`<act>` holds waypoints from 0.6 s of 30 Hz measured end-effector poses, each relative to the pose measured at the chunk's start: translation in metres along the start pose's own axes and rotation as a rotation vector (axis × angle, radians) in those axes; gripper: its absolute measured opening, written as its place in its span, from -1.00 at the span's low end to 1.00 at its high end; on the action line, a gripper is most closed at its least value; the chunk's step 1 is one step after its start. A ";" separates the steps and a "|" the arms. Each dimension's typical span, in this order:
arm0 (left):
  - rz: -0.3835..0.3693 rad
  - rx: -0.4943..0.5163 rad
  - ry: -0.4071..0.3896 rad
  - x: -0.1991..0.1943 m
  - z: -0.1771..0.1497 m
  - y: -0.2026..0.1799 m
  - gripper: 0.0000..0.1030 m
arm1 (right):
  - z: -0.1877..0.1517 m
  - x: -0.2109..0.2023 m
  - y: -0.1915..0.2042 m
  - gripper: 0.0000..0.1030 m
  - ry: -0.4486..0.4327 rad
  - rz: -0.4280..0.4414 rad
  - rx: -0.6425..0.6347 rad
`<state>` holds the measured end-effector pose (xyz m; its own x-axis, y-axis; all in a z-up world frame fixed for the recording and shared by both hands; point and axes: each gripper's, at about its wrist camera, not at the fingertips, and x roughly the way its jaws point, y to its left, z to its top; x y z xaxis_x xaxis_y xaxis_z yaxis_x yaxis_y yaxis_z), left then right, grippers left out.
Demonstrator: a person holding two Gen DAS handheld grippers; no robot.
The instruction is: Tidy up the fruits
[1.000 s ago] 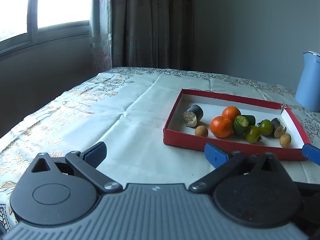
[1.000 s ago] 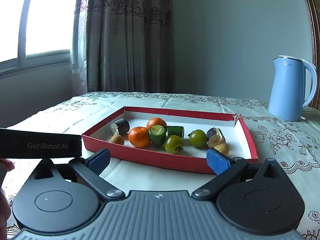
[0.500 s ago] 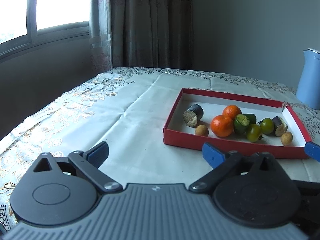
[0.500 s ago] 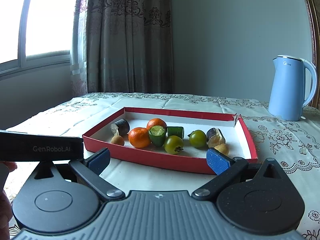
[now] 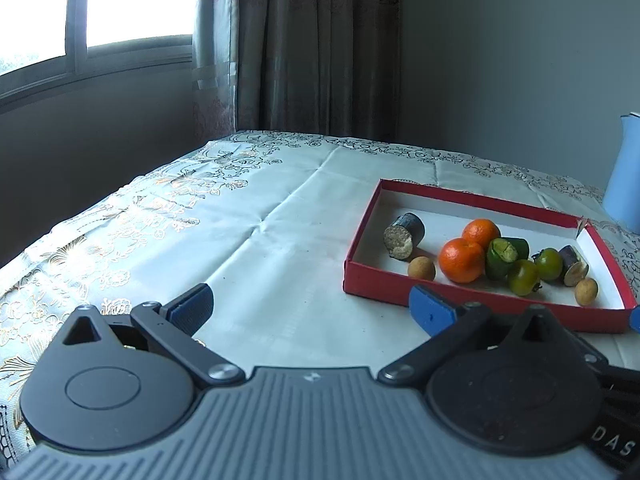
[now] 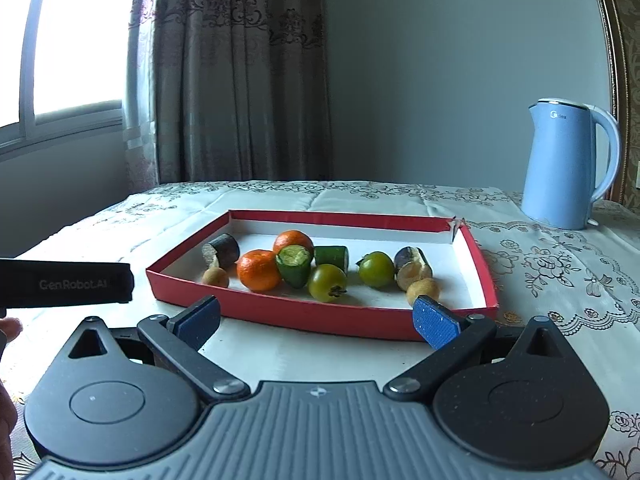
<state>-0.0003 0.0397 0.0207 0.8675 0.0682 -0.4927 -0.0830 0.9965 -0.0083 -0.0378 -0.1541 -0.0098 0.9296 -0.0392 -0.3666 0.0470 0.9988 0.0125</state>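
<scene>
A shallow red tray [image 6: 476, 248] [image 5: 362, 224] lies on the table and holds all the fruit. In it are two oranges [image 6: 258, 270] [image 5: 461, 260], two green round fruits [image 6: 327, 283] [image 5: 523, 277], two cut green pieces [image 6: 295, 264], two dark cut stubs [image 6: 221, 250] [image 5: 404, 231] and two small tan fruits [image 6: 423, 290] [image 5: 421, 268]. My right gripper [image 6: 316, 316] hangs open just short of the tray's near wall, nothing between its blue pads. To the tray's left and nearer, my left gripper [image 5: 310, 306] is also open and holds nothing.
A light blue electric kettle [image 6: 564, 168] stands at the back right on the embroidered tablecloth [image 5: 200, 232]. The left gripper's black body [image 6: 66, 283] and a hand [image 6: 8, 328] show at the right view's left edge. Curtain and window lie behind.
The left gripper has drifted slightly left, so the tray sits a little further right in its view. The right gripper has barely moved.
</scene>
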 end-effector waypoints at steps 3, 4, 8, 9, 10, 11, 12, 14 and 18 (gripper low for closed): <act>-0.001 0.002 -0.001 0.004 -0.001 0.002 1.00 | -0.001 0.002 -0.001 1.00 0.008 -0.005 0.000; 0.003 0.001 0.003 0.006 -0.002 0.002 1.00 | -0.001 0.002 -0.001 1.00 0.010 -0.006 -0.001; 0.009 0.000 0.018 0.013 -0.006 0.005 1.00 | -0.003 0.004 -0.002 1.00 0.016 -0.010 0.001; 0.009 0.001 0.022 0.015 -0.007 0.006 1.00 | -0.003 0.004 -0.002 1.00 0.018 -0.011 0.003; 0.010 0.003 0.024 0.016 -0.007 0.006 1.00 | -0.003 0.005 -0.002 1.00 0.021 -0.012 0.005; 0.009 0.004 0.026 0.016 -0.008 0.006 1.00 | -0.004 0.006 -0.003 1.00 0.023 -0.011 0.006; 0.009 0.006 0.027 0.017 -0.008 0.006 1.00 | -0.004 0.007 -0.003 1.00 0.025 -0.011 0.007; 0.006 0.009 0.029 0.018 -0.009 0.005 1.00 | -0.005 0.007 -0.002 1.00 0.025 -0.011 0.005; 0.005 0.015 0.032 0.020 -0.009 0.004 1.00 | -0.005 0.007 -0.002 1.00 0.022 -0.011 -0.001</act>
<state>0.0125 0.0444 0.0026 0.8509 0.0718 -0.5203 -0.0797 0.9968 0.0071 -0.0329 -0.1559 -0.0176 0.9206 -0.0491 -0.3875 0.0566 0.9984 0.0079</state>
